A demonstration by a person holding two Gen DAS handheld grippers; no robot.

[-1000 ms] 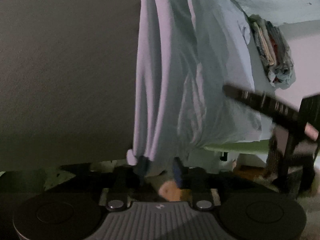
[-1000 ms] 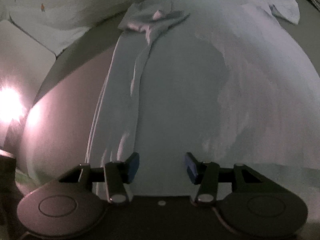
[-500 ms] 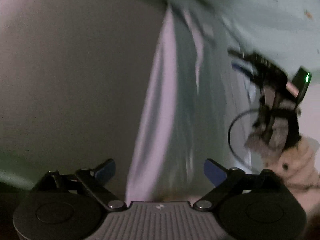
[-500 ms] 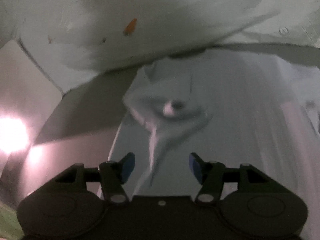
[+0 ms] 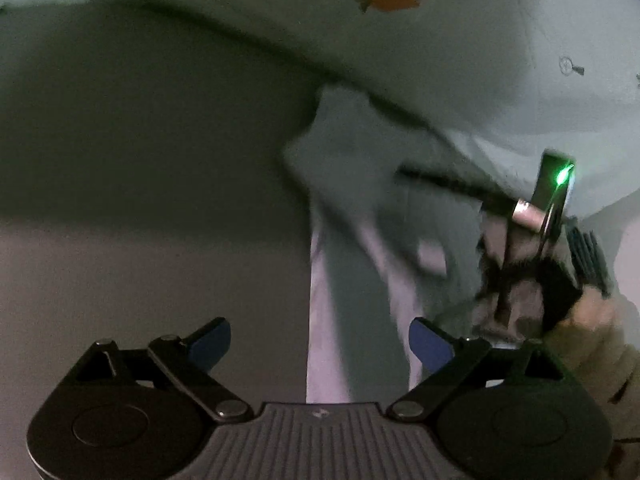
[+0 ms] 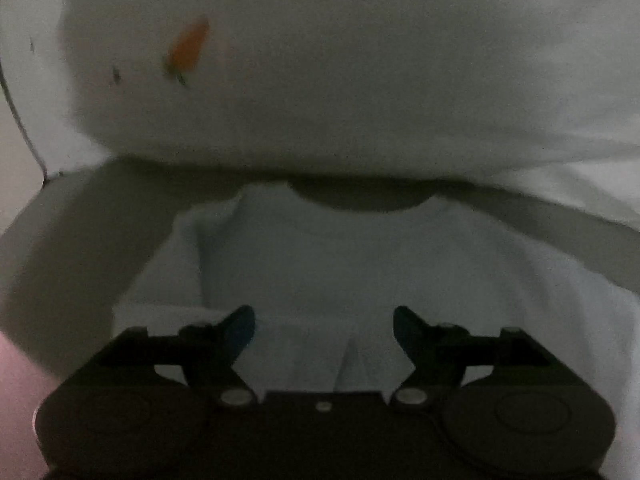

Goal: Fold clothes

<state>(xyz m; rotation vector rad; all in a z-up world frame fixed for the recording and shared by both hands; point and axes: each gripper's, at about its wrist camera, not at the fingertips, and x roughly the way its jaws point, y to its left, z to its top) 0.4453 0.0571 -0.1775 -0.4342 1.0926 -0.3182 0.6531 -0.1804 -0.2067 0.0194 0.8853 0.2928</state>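
Left wrist view: the left claw [image 5: 319, 340] is gaping wide, gripping nothing, above the pale blue T-shirt [image 5: 352, 280] that is lying on the grey bed [image 5: 140, 200] below the carrot-print pillow [image 5: 460, 40]. The right claw [image 5: 404, 174] is reaching over the shirt.

Right wrist view: the right claw [image 6: 324, 328], its jaws having just been opening, is hovering empty over the T-shirt [image 6: 360, 264], whose collar is lying just below the pillow [image 6: 320, 80].

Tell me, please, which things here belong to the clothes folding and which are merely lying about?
Job in hand:
- pale blue garment
- left tongs, open
- right tongs, open

Lying about:
- white bedding with a carrot print
- grey surface beneath
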